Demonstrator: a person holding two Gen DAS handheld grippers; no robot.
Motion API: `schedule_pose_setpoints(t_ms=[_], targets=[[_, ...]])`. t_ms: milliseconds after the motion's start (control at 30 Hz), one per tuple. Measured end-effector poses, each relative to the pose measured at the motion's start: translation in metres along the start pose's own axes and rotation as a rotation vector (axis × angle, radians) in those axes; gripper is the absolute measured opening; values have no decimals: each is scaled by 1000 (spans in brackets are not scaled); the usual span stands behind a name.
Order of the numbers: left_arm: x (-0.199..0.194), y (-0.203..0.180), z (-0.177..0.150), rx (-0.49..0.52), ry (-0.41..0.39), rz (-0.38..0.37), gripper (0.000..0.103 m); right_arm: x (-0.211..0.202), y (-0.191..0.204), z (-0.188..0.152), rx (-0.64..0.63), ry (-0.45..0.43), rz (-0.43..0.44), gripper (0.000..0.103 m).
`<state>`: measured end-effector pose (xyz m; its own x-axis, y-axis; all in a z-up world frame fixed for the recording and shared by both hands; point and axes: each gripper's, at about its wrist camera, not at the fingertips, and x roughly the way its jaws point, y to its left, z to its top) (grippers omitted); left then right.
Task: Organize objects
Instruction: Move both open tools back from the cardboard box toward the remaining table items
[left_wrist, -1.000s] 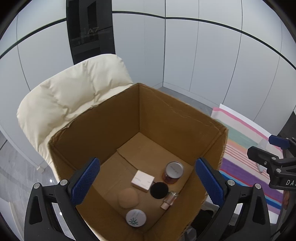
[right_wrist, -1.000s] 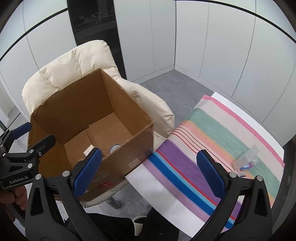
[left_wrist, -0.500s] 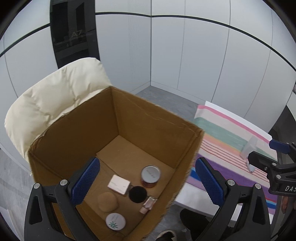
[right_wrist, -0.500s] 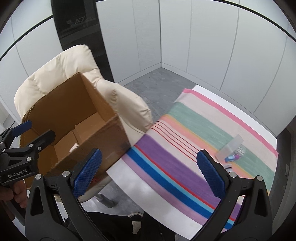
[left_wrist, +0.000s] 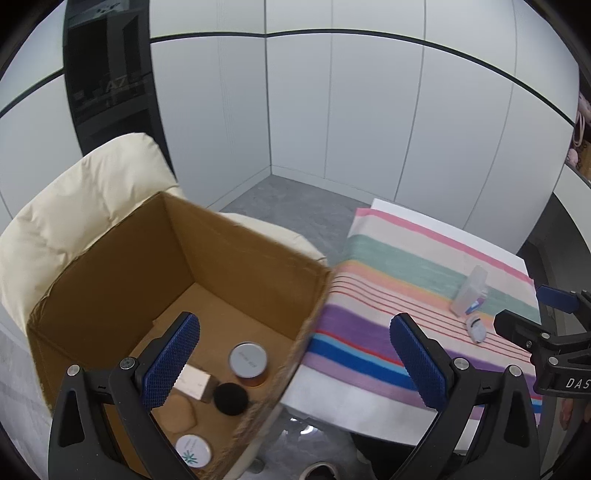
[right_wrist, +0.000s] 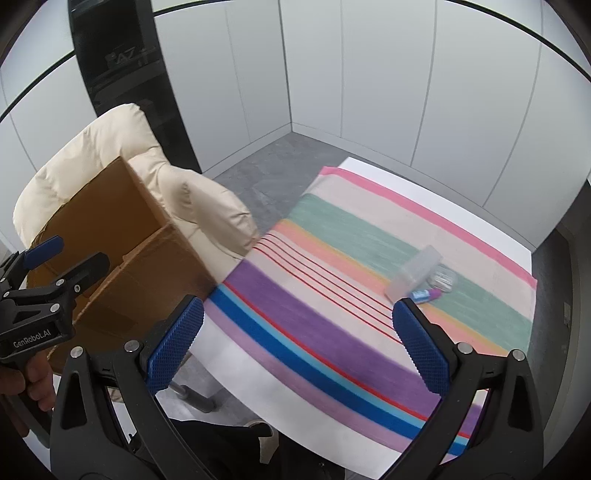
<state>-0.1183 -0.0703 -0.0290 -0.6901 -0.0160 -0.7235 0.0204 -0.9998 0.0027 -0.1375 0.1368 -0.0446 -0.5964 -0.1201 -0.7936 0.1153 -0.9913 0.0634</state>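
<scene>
Both claws spread wide, nothing held. Left claw (left_wrist: 295, 363) hangs over the near right corner of the open cardboard box (left_wrist: 122, 273), which sits on a cream padded chair (left_wrist: 77, 192) just beside the desk (right_wrist: 236, 354). Inside the box on the floor: copper jar with silver lid (left_wrist: 248, 363), small white carton (left_wrist: 194, 384), black round puff (left_wrist: 231, 398), tan round pad (left_wrist: 181, 415), white round tin with green print (left_wrist: 192, 449). Right claw (right_wrist: 297, 341) hovers above the striped cloth (right_wrist: 332, 325) that covers the desk. Toward the far right of the cloth lie a clear plastic case (right_wrist: 413, 271), a small blue and purple item (right_wrist: 426, 294) touching it, and a clear round piece (right_wrist: 443, 278) just beside; details too small to tell. A hand (right_wrist: 31, 384) grips the left claw's handle.
</scene>
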Motion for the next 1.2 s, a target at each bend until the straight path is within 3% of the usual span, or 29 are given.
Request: schedule_pose_setpoints(t_ms=[1200], targets=[[12,-145,12,169,5,-163,103,-36,-132,-44,167,7,-120,103]])
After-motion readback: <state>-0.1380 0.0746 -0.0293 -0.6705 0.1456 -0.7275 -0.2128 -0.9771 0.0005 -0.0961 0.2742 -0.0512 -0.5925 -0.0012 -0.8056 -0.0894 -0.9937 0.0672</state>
